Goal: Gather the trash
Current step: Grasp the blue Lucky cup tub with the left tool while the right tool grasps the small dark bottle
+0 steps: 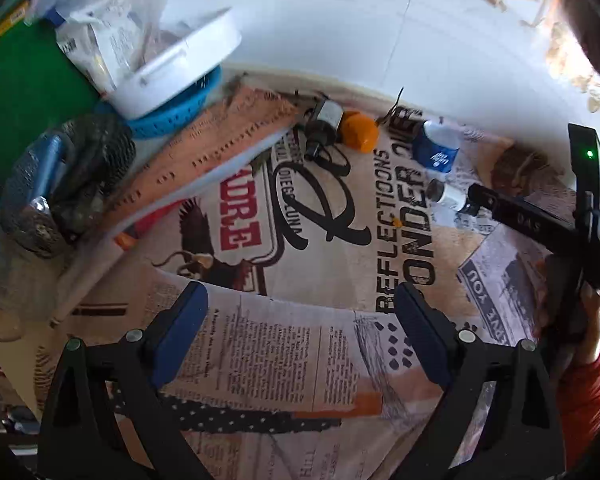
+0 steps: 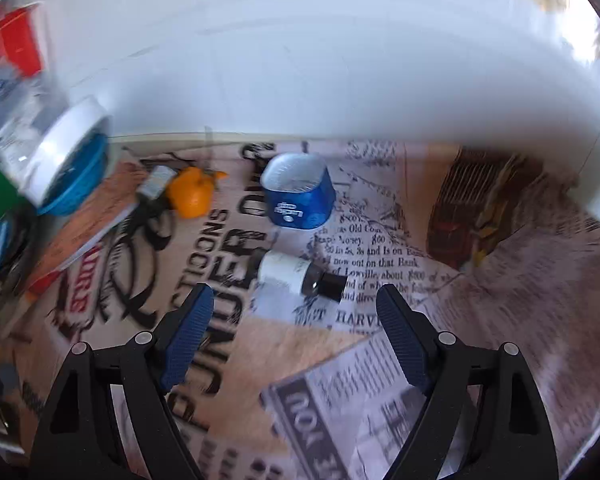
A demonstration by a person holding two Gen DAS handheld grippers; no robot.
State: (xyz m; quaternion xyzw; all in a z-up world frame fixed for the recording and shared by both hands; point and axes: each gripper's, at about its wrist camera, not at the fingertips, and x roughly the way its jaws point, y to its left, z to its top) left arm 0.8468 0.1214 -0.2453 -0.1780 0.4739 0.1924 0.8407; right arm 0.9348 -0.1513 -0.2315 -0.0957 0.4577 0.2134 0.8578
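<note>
Two wide-open grippers hang over a newsprint-patterned cloth with small bits of trash lying on it.

Neither the left gripper point(image 1: 300, 328) nor the right gripper point(image 2: 296, 328) has anything between its blue pads. On the cloth point(image 1: 320, 264), toward the far edge, sit a blue cup point(image 2: 298, 194) on its side with its mouth facing away, a small white bottle point(image 2: 296, 274) with a black cap lying flat just near of it, and an orange lump point(image 2: 192, 196) to the left, touching a small grey motor point(image 1: 324, 120). The bottle lies just beyond the right gripper's fingertips, roughly in line with the gap. Farther left, an orange book point(image 1: 204, 152) leans beside a white lid point(image 1: 180, 68) over a blue basket point(image 1: 172, 120). In the left wrist view the right gripper's black body shows at the right edge, held by a hand point(image 1: 588, 332) in a red sleeve.
</note>
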